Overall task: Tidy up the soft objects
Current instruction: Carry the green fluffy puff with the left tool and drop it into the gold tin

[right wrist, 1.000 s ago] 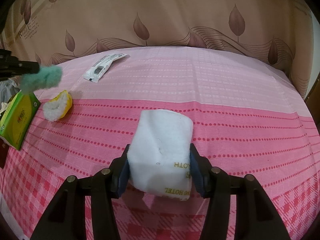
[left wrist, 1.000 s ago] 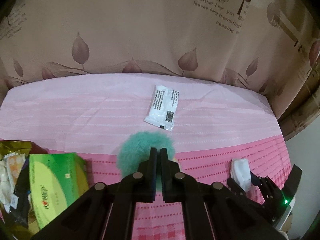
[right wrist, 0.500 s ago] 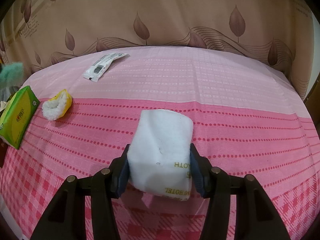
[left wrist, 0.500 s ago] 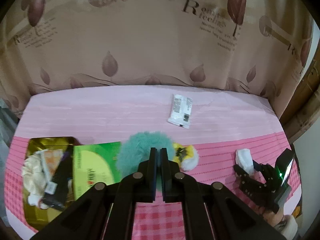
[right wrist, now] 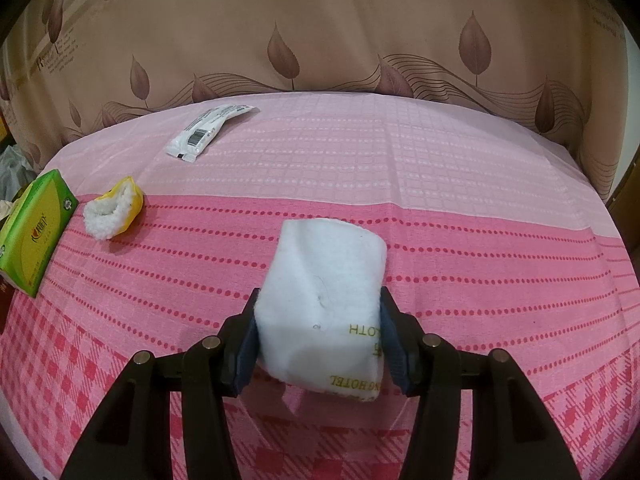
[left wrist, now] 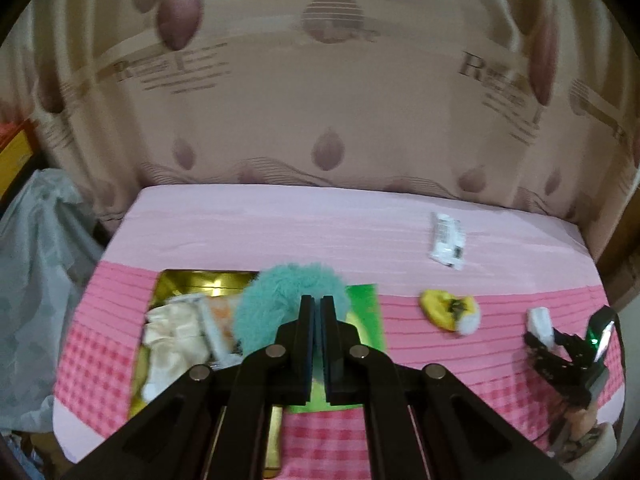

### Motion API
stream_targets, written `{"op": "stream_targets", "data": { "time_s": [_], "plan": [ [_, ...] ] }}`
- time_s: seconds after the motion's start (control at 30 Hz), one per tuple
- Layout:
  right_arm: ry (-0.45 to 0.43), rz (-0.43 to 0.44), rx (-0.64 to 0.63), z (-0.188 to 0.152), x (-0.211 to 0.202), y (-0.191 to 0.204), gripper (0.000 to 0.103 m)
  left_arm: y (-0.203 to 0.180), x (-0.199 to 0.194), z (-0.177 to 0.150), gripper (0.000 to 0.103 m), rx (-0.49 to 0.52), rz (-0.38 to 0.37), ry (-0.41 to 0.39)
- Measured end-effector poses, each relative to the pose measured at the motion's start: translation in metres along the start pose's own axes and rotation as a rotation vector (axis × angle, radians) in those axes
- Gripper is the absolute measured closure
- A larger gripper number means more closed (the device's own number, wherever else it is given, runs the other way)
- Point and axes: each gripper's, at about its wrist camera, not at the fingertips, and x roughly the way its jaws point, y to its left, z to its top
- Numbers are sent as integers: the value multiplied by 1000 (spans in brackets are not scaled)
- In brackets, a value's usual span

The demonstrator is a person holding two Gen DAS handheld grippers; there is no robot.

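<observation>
- You work over a table under a pink tablecloth [right wrist: 400,168]: pale pink at the far side, deeper pink with dotted lines nearer, checked at the near edge.
- A white barcoded sachet [right wrist: 210,132] lies on the pale far part.
- A yellow-and-white fluffy slipper [right wrist: 114,212] lies just inside the deeper pink band.
- A green tissue box [right wrist: 36,236] sits near the slipper, at the cloth's left side.
- A gold tray [left wrist: 200,280] sits beside the box, with cream fabric and packets in it.
</observation>
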Motion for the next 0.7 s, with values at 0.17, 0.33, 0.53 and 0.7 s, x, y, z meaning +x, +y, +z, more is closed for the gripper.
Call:
{"op": "stream_targets", "data": {
  "time_s": [0.17, 0.33, 0.53, 0.7],
  "plan": [
    [0, -3, -2, 0, 0, 0, 51, 36, 2, -3, 100, -44, 51, 10],
    [2, -4, -3, 0, 0, 1, 51, 63, 9, -12, 100, -71, 82, 28],
    [3, -6, -4, 1, -1, 0, 51, 90, 23, -28, 100, -109, 110, 70],
    [3, -8, -6, 1, -1, 1, 51, 101, 37, -46, 100, -123, 107, 110]
  ]
}}
